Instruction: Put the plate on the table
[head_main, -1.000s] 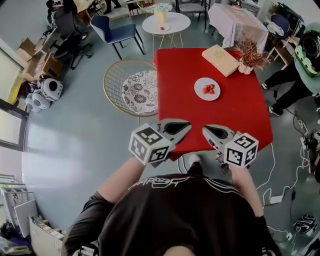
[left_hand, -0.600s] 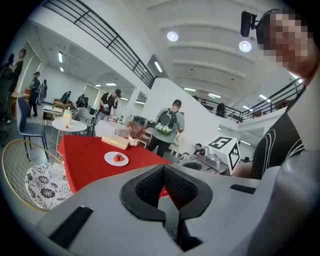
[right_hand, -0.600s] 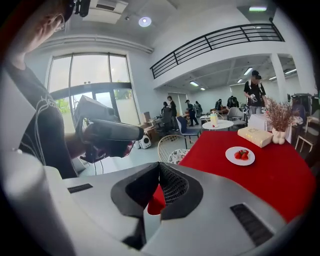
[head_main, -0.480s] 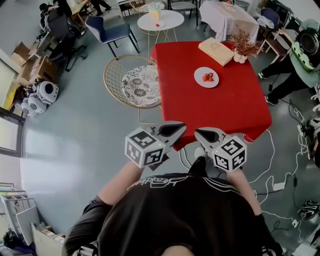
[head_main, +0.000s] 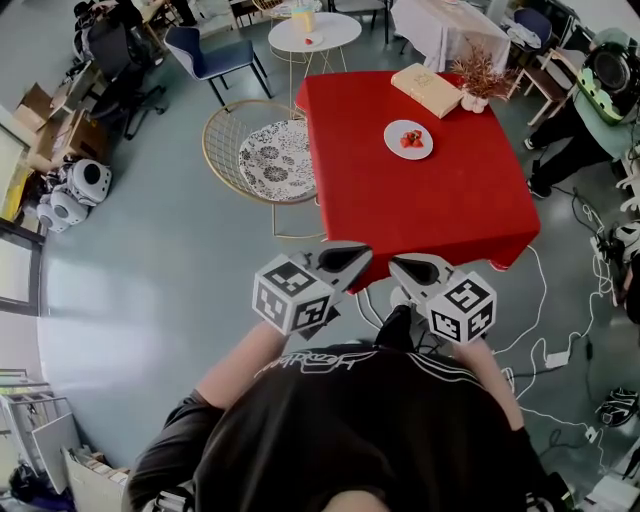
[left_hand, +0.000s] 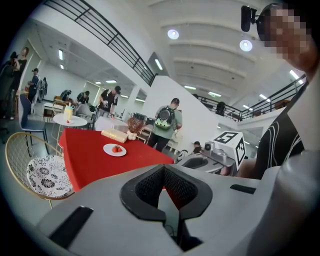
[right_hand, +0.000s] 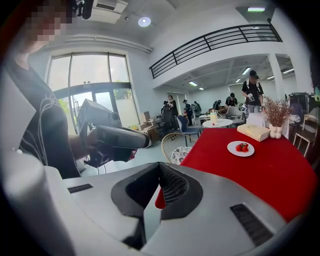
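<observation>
Both hand-held grippers have drawn back from the red counter (head_main: 420, 205) over the past second, and its near edge now lies clear of their tips in the head view. The left hand-held gripper (head_main: 350, 262) and right hand-held gripper (head_main: 413, 270) sit side by side close to the person's chest, over the grey floor. The plate (head_main: 408, 139), carrying strawberries, rests on the far half of the counter. It is well apart from both grippers and near a flat box (head_main: 427, 89) and a dried plant (head_main: 478, 78). A wire chair (head_main: 262, 160) stands just beside the counter's left edge, and loose cables (head_main: 560, 345) trail on the floor to the right.

In the left gripper view the jaws are pressed together with nothing between them. The plate (left_hand: 114, 149) lies flat on the red cloth beyond.

The right gripper view shows the same: jaws together and empty, with the plate (right_hand: 240, 148) well away on the counter.

The plate looks already placed, so little seems left to do. The likeliest trouble is underfoot: stepping back without looking could catch the cables or knock the chair. A gripper swung back in could also snag the hanging cloth and drag the plate.
</observation>
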